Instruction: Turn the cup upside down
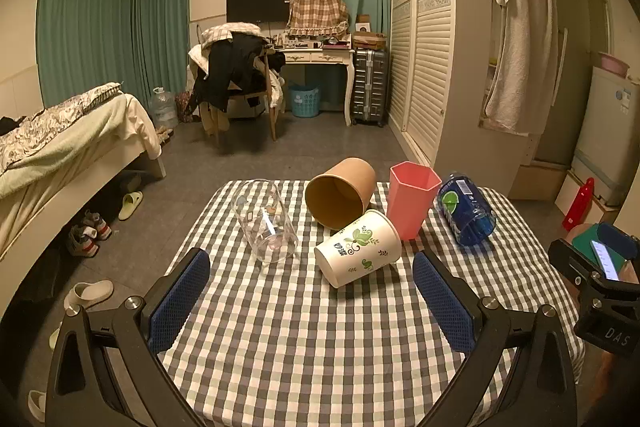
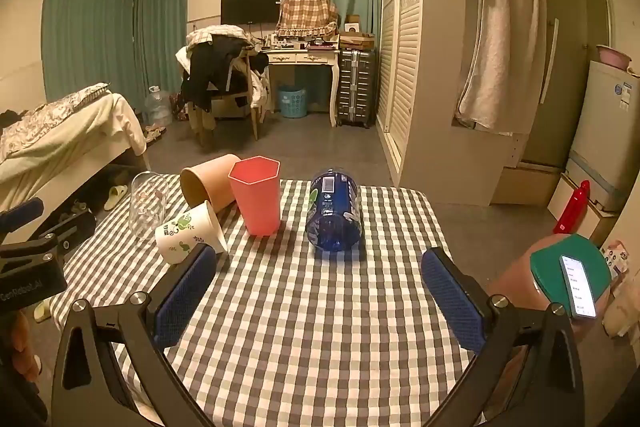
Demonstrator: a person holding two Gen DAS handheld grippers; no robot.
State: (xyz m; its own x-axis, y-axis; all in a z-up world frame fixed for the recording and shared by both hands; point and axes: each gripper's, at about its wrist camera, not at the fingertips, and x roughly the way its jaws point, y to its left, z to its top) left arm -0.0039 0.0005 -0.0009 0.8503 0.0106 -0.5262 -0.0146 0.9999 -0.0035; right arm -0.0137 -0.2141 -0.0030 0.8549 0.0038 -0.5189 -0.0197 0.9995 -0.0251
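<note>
A pink hexagonal cup (image 1: 410,198) (image 2: 257,195) stands upright, mouth up, on the checked table (image 1: 320,327) (image 2: 320,307). Around it lie a clear glass (image 1: 266,223) (image 2: 146,205), a brown paper cup (image 1: 340,193) (image 2: 208,181), a white floral paper cup (image 1: 358,247) (image 2: 188,233) and a blue plastic cup (image 1: 466,209) (image 2: 334,211), all on their sides. My left gripper (image 1: 312,295) is open and empty, short of the white cup. My right gripper (image 2: 320,287) is open and empty, short of the blue cup.
The table's far edge lies just behind the cups. A bed (image 1: 60,155) stands at the left and a louvred wardrobe (image 1: 424,67) at the right. A phone on a green pad (image 2: 578,285) sits at the table's right.
</note>
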